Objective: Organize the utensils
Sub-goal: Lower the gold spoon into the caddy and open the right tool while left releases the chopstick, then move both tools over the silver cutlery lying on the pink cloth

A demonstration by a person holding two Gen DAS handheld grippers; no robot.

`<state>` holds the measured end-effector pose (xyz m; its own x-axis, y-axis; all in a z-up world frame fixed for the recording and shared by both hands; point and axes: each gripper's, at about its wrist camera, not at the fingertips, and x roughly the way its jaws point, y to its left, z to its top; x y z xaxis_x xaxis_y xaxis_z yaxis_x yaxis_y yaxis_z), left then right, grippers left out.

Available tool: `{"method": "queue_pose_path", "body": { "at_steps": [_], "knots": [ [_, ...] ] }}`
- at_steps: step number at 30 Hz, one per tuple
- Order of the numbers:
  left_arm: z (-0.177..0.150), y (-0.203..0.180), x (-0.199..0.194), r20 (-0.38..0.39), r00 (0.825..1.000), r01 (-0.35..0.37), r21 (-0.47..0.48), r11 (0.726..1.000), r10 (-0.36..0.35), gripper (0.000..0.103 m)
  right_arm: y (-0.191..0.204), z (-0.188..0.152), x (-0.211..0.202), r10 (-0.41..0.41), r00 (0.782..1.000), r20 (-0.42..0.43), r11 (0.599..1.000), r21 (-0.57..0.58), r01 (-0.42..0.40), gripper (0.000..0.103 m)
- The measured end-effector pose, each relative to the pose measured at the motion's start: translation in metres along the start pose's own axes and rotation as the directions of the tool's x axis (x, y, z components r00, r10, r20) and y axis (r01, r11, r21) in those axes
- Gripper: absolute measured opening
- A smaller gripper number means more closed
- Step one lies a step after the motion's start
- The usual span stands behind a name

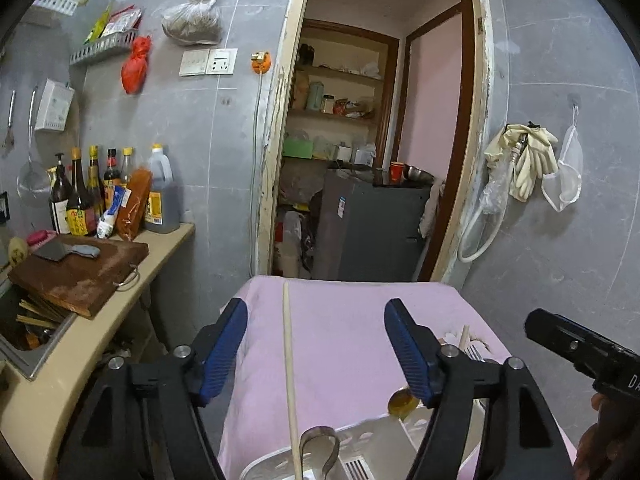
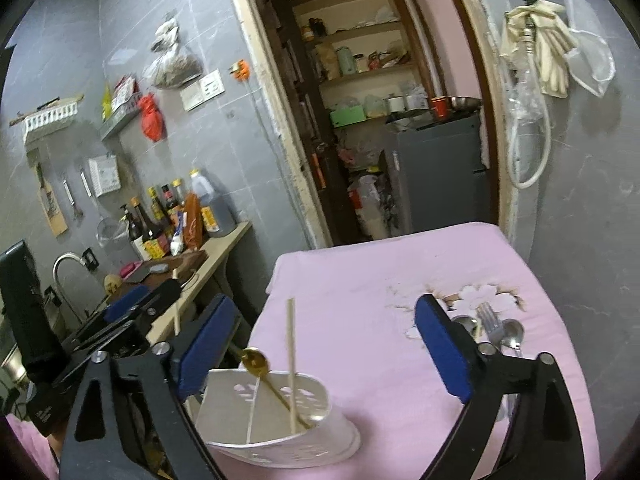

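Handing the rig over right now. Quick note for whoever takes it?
Left tongs: open, empty, above the white holder.
Right tongs: open, empty, over the pink cloth.
Done: gold spoon and a chopstick stand in the holder.
Left: fork and steel spoons lie on the cloth behind the right tongs' right finger. Move them into the holder.

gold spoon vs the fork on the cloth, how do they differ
The gold spoon stands tilted in the white utensil holder, bowl end up; the fork lies flat on the pink cloth. The spoon is gold-coloured, the fork silver. The spoon shares the holder with a chopstick; the fork lies between silver spoons. Neither is gripped.
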<state>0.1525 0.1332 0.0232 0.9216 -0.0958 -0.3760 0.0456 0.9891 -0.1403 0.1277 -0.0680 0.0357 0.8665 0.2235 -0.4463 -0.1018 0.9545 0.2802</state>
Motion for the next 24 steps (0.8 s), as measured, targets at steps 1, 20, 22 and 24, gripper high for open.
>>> {"method": "queue_pose_path", "body": {
  "at_steps": [1,20,22,24],
  "knots": [
    [0.002,-0.002,-0.001,0.003,1.000,-0.004,0.002,1.000,0.004,0.073,-0.004,0.002,-0.003,-0.013,1.000,0.009,1.000,0.008,0.013,0.093],
    [0.023,-0.104,-0.012,0.084,0.996,0.003,-0.017,1.000,-0.002,0.103,-0.112,0.033,-0.071,-0.235,0.957,0.172,0.972,0.022,0.235,0.102],
    [0.020,-0.118,-0.011,0.086,0.996,0.005,-0.016,1.000,-0.003,0.103,-0.124,0.036,-0.079,-0.248,0.950,0.188,0.968,0.009,0.251,0.102],
    [0.018,-0.132,-0.009,0.085,0.996,0.005,-0.013,1.000,-0.004,0.103,-0.135,0.039,-0.084,-0.251,0.948,0.194,0.967,0.000,0.256,0.102]
  ]
}}
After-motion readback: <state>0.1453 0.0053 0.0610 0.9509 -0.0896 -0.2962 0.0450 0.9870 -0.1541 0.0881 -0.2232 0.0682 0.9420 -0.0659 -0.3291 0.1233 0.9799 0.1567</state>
